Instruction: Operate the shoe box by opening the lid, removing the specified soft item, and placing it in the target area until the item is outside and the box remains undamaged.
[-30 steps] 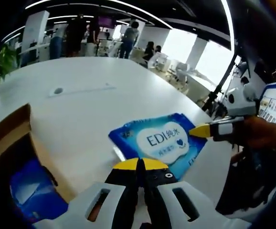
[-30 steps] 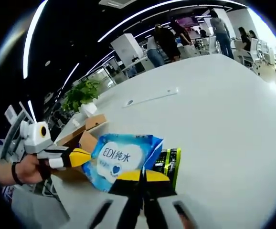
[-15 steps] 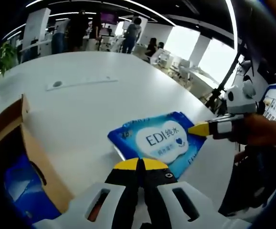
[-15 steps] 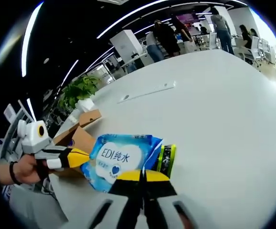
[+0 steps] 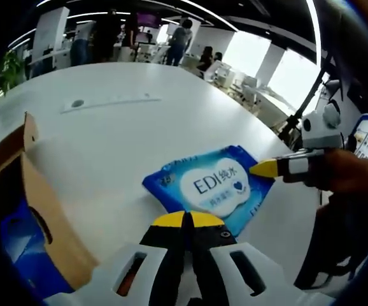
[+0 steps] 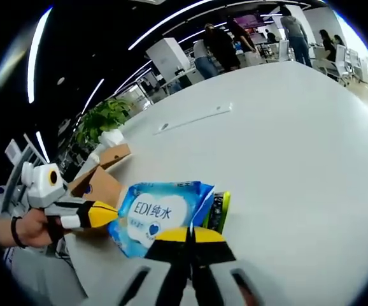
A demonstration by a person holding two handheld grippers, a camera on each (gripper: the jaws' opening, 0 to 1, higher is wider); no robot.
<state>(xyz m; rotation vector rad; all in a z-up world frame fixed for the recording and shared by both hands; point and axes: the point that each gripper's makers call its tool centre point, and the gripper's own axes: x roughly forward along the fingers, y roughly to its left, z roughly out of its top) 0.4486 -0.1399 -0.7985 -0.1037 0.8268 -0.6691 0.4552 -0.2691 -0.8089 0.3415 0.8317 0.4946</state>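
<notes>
A blue wet-wipes pack (image 5: 209, 188) marked "EDI" hangs just over the white table. My left gripper (image 5: 187, 220) is shut on its near edge. The right gripper's yellow tip (image 5: 265, 168) pinches the pack's far right corner. In the right gripper view the pack (image 6: 158, 209) sits above my right gripper (image 6: 189, 234), which is shut on its edge, while the left gripper (image 6: 101, 214) grips its left side. The brown cardboard shoe box (image 5: 41, 210) stands open at the left with something blue inside (image 5: 21, 252); it also shows behind the pack (image 6: 98, 183).
A green and black item (image 6: 218, 210) lies partly under the pack. On the white table (image 5: 127, 137) are a grey strip (image 5: 111, 102) and a round port (image 5: 77, 102). A potted plant (image 6: 104, 121) stands past the box. People stand at the back (image 5: 177, 38).
Both views have shifted a little with the hands. The pack stays held between the two grippers and sits slightly lower in the right gripper view, covering more of the green item.
</notes>
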